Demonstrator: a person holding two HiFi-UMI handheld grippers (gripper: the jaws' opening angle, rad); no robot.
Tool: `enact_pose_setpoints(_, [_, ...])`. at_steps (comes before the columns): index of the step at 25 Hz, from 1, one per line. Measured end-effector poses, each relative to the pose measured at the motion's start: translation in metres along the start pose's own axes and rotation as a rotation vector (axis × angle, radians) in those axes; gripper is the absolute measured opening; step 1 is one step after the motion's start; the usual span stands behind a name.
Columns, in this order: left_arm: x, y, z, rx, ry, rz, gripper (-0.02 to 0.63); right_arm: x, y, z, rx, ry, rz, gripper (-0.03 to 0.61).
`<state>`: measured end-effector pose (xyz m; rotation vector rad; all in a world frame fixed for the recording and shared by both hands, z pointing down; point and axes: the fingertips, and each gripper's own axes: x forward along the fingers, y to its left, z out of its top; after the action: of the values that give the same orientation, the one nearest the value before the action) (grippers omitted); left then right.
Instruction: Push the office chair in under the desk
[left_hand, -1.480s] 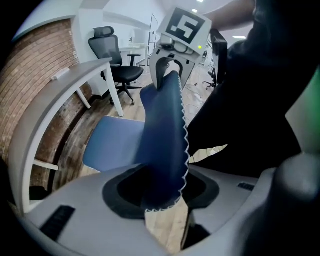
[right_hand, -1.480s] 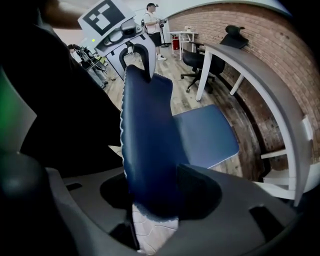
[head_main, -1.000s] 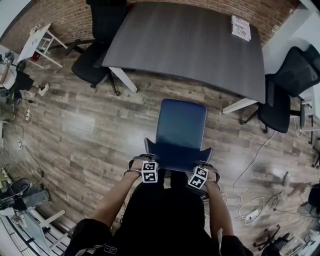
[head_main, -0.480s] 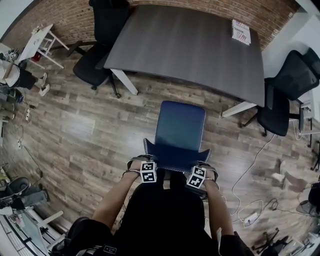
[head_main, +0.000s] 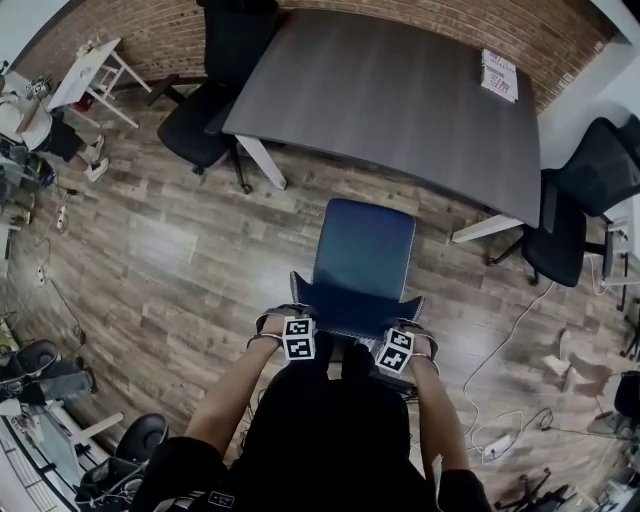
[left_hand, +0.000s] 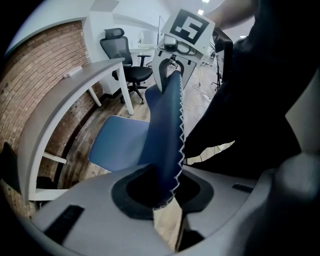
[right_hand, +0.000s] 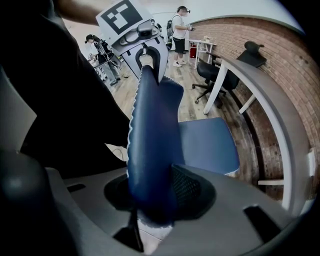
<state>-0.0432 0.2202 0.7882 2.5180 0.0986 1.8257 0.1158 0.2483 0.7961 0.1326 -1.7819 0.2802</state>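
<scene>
Two grippers clamp the top edge of the blue backrest (head_main: 350, 312) in the lower middle of the head view. The left gripper (head_main: 298, 316) takes the backrest's left corner and the right gripper (head_main: 405, 326) its right corner. Both point steeply down, their marker cubes facing up.

In the left gripper view, the left gripper (left_hand: 163, 194) has the white-stitched backrest (left_hand: 167, 120) running down into the gap between its jaws, which have just been closing on it. In the right gripper view, the right gripper (right_hand: 150, 200) likewise has the padded blue edge (right_hand: 152, 145) pinched between its jaws, which have also been closing.

The office chair (head_main: 362, 255) stands at frame center on the wooden floor (head_main: 170, 250). Its seat points toward the upper part of the frame and it stops short of the desk (head_main: 390, 95), with a strip of floor between them. The dark-topped desk fills the upper middle, and a printed booklet (head_main: 500, 75) lies at its upper right corner. One black office chair (head_main: 200, 125) sits at the desk's left end, and another black chair (head_main: 575, 200) at the right edge.
</scene>
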Motion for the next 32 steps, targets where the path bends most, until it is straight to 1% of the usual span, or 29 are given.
enact_pose_setpoints(6, [-0.001, 0.014, -0.008, -0.026, -0.008, 0.014, 0.083, 0.003, -0.016, 0.012, -0.012, -0.010, -0.004, 0.141])
enact_pose_setpoints(15, [-0.007, 0.038, -0.025, -0.034, -0.012, 0.016, 0.084, 0.006, -0.040, 0.035, -0.020, -0.019, -0.009, 0.139])
enact_pose_setpoints(22, [-0.012, 0.056, -0.034, -0.052, -0.030, 0.023, 0.086, 0.007, -0.058, 0.049, -0.039, 0.001, -0.014, 0.133])
enact_pose_setpoints(32, [-0.017, 0.081, -0.048, -0.034, -0.036, 0.029, 0.086, 0.009, -0.081, 0.069, 0.003, -0.006, -0.028, 0.124])
